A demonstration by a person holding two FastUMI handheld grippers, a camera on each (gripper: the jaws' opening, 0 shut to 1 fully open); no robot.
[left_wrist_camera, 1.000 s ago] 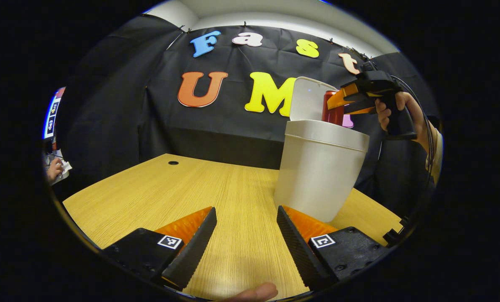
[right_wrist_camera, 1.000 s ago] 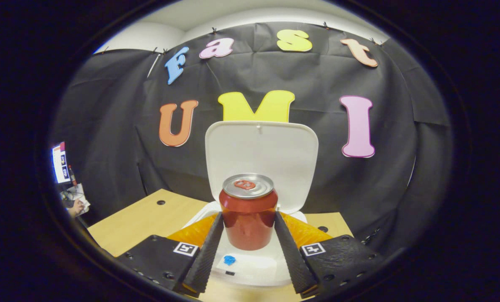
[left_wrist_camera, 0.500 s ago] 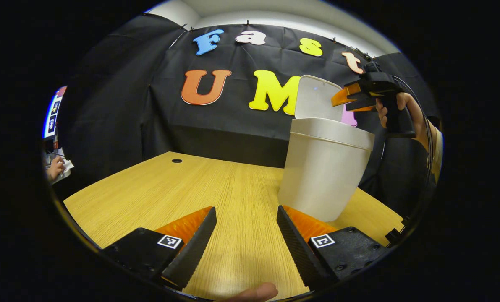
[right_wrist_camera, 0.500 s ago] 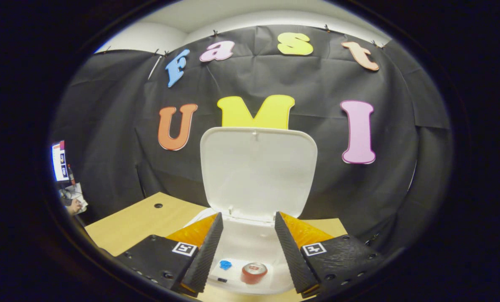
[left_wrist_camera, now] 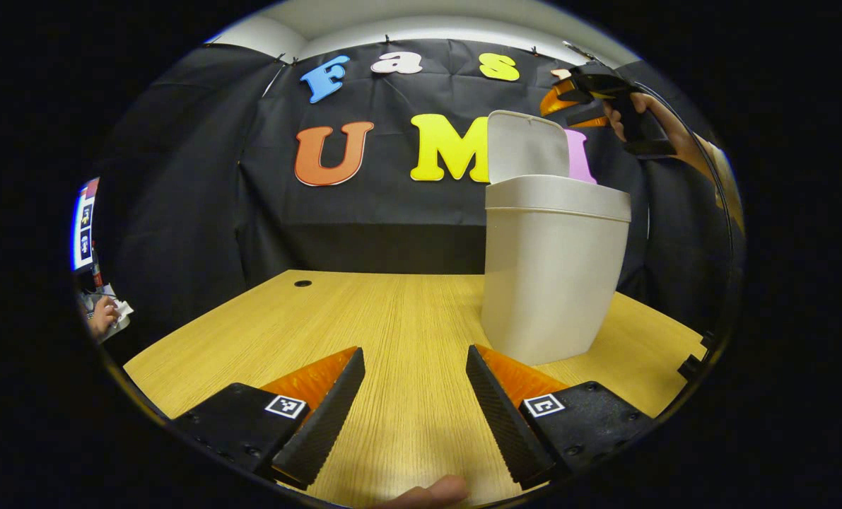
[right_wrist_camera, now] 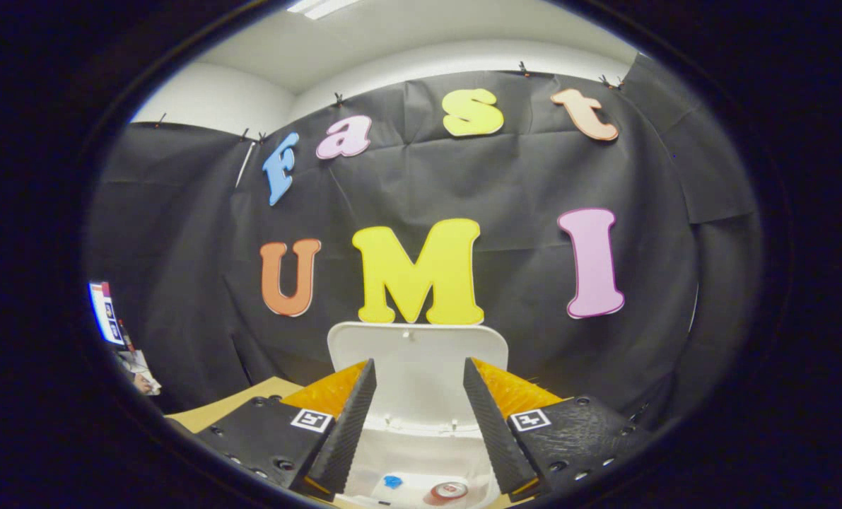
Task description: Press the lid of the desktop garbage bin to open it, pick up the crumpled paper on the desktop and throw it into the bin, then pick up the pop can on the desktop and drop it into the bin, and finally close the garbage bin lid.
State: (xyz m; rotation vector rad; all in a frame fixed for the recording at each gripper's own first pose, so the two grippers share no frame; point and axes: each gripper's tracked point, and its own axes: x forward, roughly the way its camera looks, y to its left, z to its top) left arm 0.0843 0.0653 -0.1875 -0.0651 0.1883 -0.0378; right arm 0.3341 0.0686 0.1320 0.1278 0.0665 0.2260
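Observation:
The white garbage bin [left_wrist_camera: 549, 272] stands on the wooden table [left_wrist_camera: 364, 318] with its lid [left_wrist_camera: 525, 145] tipped up and open. In the right gripper view I look down past the lid [right_wrist_camera: 417, 364] into the bin, where the red pop can [right_wrist_camera: 449, 490] lies on the bottom beside a small blue patch [right_wrist_camera: 392, 481]. My right gripper [right_wrist_camera: 413, 424] is open and holds nothing. It hangs high above the bin's rim, and in the left gripper view this right gripper [left_wrist_camera: 553, 104] sits up right of the lid in a hand [left_wrist_camera: 650, 120]. My left gripper [left_wrist_camera: 413, 417] is open low over the table, left of the bin.
A small round hole [left_wrist_camera: 302, 283] marks the table's far left part. The table's right edge [left_wrist_camera: 682, 339] runs just behind the bin. A person's hand [left_wrist_camera: 101, 318] and a lit screen [left_wrist_camera: 83, 223] show far off at the left.
The right gripper opened and the pop can fell into the bin. That gripper then rose well above the bin. The left gripper shifted only slightly.

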